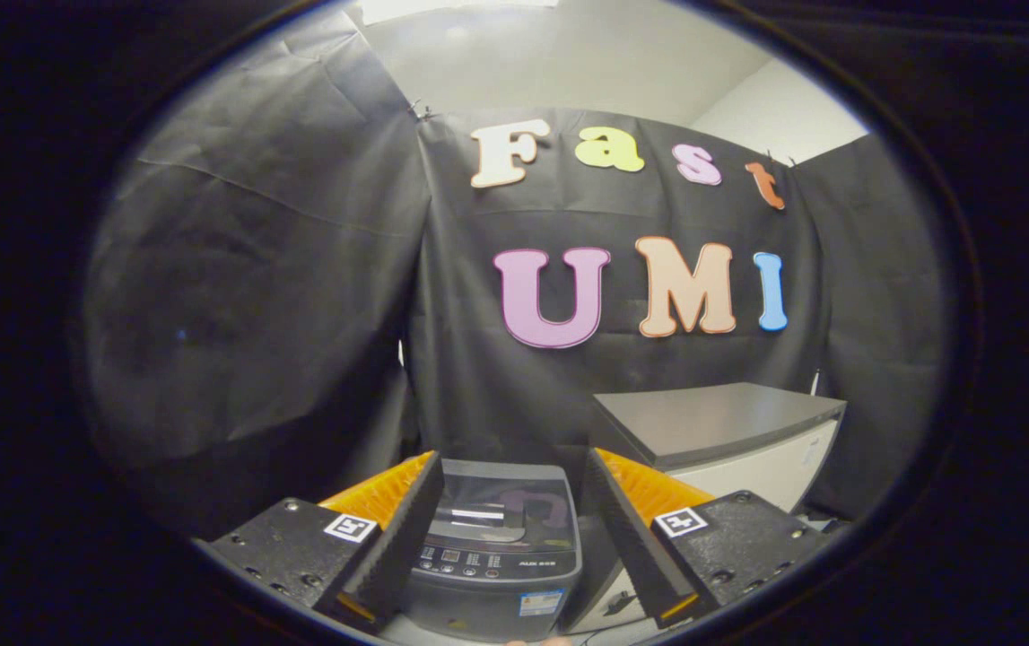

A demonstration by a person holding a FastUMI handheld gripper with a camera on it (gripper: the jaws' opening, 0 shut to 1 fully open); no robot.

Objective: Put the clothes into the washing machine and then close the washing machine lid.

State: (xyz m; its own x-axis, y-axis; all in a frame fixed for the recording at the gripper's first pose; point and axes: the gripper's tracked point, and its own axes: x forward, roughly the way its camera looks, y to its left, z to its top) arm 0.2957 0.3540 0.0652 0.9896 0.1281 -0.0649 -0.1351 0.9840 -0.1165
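Gripper view: dark, lid-closed washing machine (501,561) between parted tongs (510,529).

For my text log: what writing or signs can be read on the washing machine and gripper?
washing machine: front print too blurred to read.
sticker on its front: too small to read.
gripper, fingers open either side of the machine: square coded markers, no words.

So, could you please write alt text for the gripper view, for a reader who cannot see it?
The open gripper hangs over a small dark washing machine seen between its fingers, its lid down. A grey-topped white cabinet stands beside the machine, before a black cloth wall.
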